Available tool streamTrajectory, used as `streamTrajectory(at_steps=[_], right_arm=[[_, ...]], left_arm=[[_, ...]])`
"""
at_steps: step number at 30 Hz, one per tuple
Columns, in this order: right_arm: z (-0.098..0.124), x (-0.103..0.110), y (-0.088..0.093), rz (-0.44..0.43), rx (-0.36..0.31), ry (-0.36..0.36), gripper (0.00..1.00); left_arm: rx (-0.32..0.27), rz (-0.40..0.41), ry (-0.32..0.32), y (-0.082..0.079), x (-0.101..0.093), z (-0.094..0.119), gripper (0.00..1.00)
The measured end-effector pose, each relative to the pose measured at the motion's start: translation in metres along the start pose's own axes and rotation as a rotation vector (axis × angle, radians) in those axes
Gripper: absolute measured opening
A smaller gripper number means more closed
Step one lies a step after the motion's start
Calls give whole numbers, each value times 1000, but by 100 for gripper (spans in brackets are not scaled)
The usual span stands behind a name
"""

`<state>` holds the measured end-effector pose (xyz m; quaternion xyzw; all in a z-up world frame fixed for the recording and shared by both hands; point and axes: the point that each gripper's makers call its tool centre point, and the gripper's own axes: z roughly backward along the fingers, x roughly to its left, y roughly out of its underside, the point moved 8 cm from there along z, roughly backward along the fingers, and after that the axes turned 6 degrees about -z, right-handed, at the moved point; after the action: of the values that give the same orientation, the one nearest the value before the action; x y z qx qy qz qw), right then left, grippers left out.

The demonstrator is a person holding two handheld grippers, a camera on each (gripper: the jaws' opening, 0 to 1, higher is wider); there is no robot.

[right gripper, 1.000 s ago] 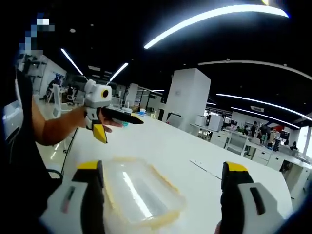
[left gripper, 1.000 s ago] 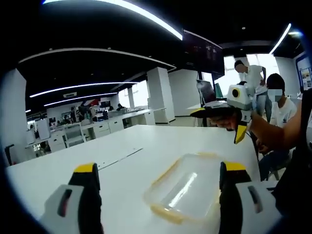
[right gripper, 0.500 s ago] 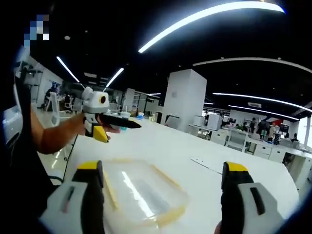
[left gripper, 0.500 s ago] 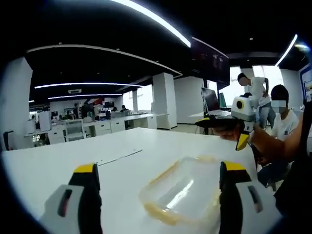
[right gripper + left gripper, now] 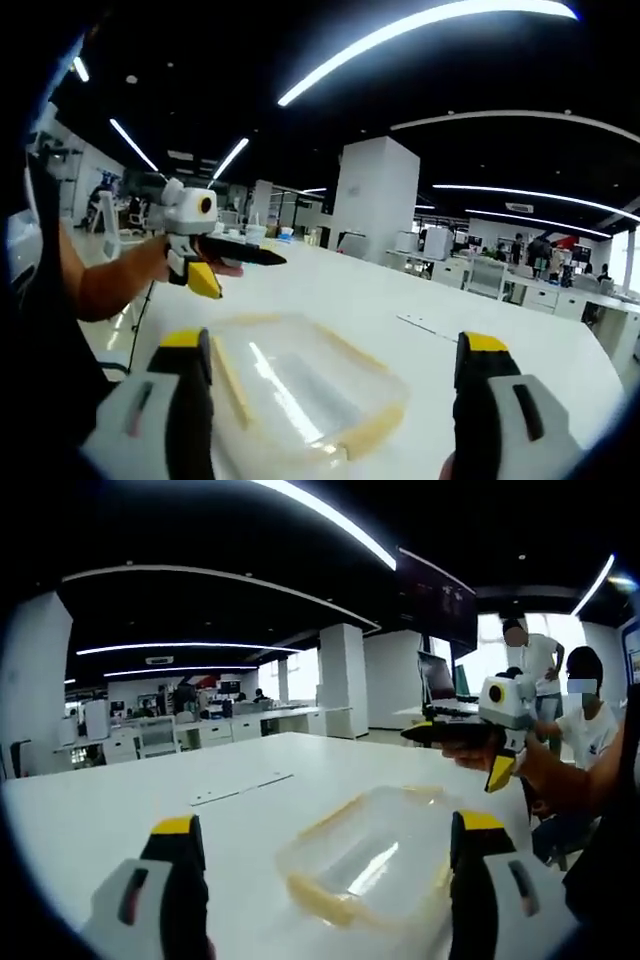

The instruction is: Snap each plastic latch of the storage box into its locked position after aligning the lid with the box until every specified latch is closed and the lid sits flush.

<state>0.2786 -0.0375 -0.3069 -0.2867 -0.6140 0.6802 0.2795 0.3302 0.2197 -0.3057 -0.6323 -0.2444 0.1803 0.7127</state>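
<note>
Nearest the lens in the left gripper view, I see my left hand-held gripper [image 5: 325,840] with its jaws standing wide apart at the bottom of the frame, holding nothing. In the right gripper view the right hand-held gripper [image 5: 335,360] is likewise spread and unloaded.

Just beyond the jaws, lower centre in both views, the storage box [image 5: 372,865] rests on the white counter [image 5: 120,800]. It is clear plastic with its lid on, and pale yellow latches [image 5: 372,432] run along the edges. Whether they are locked or loose, I cannot tell. Neither gripper touches the box.

Further out, upper right of the left gripper view, the other gripper is held in the air above the counter's far side. Behind it sit open-plan desks [image 5: 215,725], a white column [image 5: 385,200] and two people [image 5: 560,695].

Judgement: no latch work appears begun. Risks from here:
- The box is light and the counter smooth; pressing one latch with the opposite side unsupported could slide or tip it.
- If the lid sits skewed, forcing a latch could leave it proud or stress the hinge.
- Clear plastic glare may hide a half-closed latch.
</note>
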Motion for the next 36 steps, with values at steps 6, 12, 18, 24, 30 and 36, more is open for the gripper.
streamTrajectory(at_steps=[6, 12, 18, 24, 30, 36], right_arm=[[0, -1, 3, -15, -5, 1, 100], [-3, 2, 12, -39, -5, -20, 100], [-6, 6, 23, -51, -7, -19, 100], [-7, 8, 30, -74, -13, -21, 100], [-7, 10, 33, -81, -12, -26, 100], [-8, 12, 38, -88, -5, -25, 100]], left_arm=[[-4, -3, 0, 2, -5, 0, 100], [19, -17, 10, 9, -10, -3, 100], [32, -11, -6, 17, -15, -4, 100], [33, -8, 4, 24, -19, -4, 100], [34, -17, 28, 31, -26, -5, 100], [51, -13, 23, 37, -26, -6, 100]])
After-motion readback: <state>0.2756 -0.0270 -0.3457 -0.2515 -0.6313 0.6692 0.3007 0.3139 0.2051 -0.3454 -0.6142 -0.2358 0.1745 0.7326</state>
